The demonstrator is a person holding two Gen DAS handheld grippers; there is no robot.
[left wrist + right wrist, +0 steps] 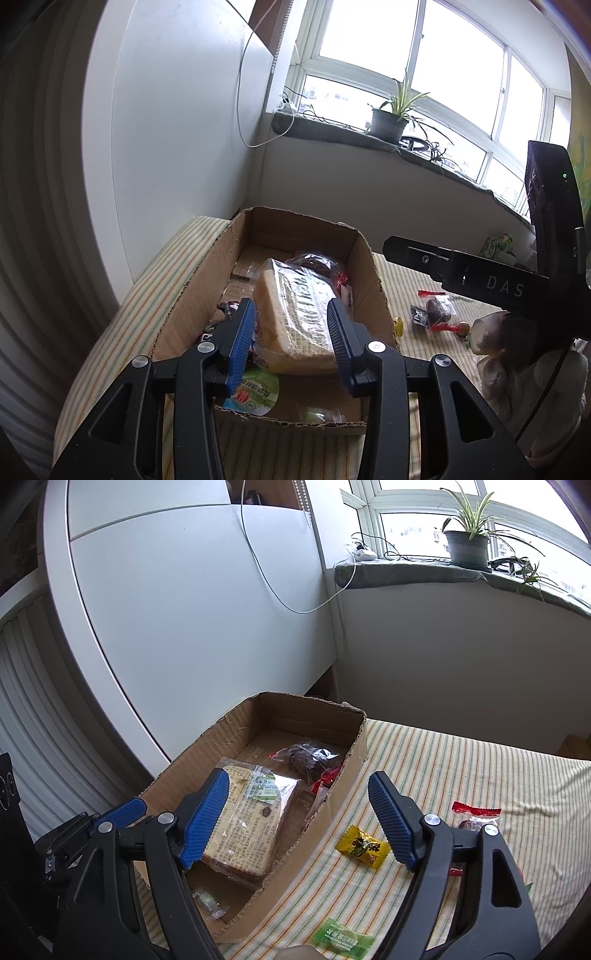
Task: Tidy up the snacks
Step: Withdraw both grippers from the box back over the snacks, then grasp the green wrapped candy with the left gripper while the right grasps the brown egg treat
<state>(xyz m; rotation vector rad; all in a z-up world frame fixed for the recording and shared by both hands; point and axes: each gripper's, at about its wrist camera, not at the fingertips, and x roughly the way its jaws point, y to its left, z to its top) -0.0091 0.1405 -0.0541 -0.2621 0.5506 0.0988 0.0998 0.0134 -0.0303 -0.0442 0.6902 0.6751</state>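
Note:
A cardboard box [369, 266] [229, 734] stands on a striped cloth. A wrapped bread loaf [295, 314] [251, 823] lies flat inside it, along with a dark snack in clear wrap [306, 757] and a green-white packet [255, 395]. My left gripper [291, 321] hovers at the box's near end, open, with the loaf framed between its pads but untouched. One of its blue fingers [125, 808] shows by the box's left wall. My right gripper [299, 777] stands wide open over the box's right wall, holding nothing.
Loose on the cloth right of the box lie a yellow candy [364, 847], a green packet [341, 938] and a red-ended wrapped snack [476, 812]. A white cabinet [184, 609] stands behind the box. A potted plant [388, 122] sits on the windowsill.

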